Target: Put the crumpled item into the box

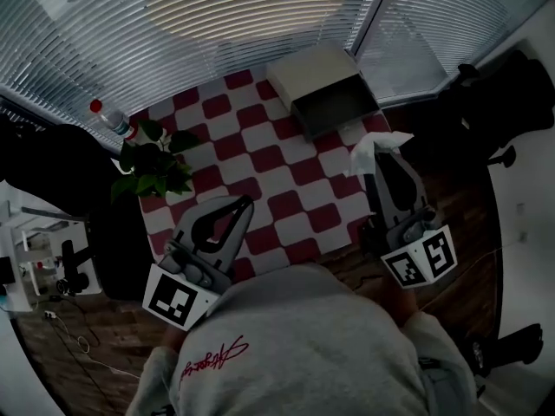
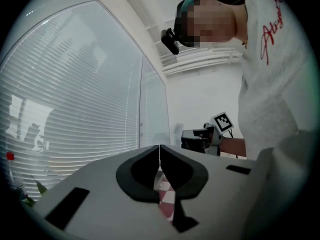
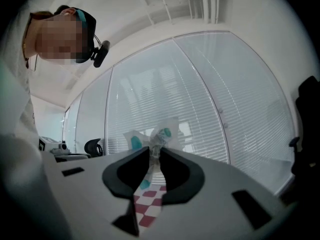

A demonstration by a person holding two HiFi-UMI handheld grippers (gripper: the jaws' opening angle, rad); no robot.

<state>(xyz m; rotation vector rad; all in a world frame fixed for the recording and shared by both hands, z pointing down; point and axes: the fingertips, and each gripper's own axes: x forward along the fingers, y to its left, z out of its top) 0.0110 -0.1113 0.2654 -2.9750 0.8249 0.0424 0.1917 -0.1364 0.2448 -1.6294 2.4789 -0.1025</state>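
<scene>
A crumpled white item (image 1: 371,150) with teal marks sticks up from the tips of my right gripper (image 1: 384,156), which is shut on it above the right edge of the checkered table (image 1: 260,159). In the right gripper view the crumpled item (image 3: 152,138) is pinched between the jaws of the right gripper (image 3: 155,153) and points up toward the window blinds. An open beige box (image 1: 323,89) stands at the table's far side, beyond and left of the item. My left gripper (image 1: 244,204) hovers over the table's near left part. In its own view the left gripper (image 2: 160,154) is shut with nothing in it.
A potted green plant (image 1: 156,167) stands at the table's left edge, with a red-capped bottle (image 1: 111,121) behind it. Dark office chairs (image 1: 512,102) stand to the right and left of the table. Window blinds (image 1: 217,16) run behind the box.
</scene>
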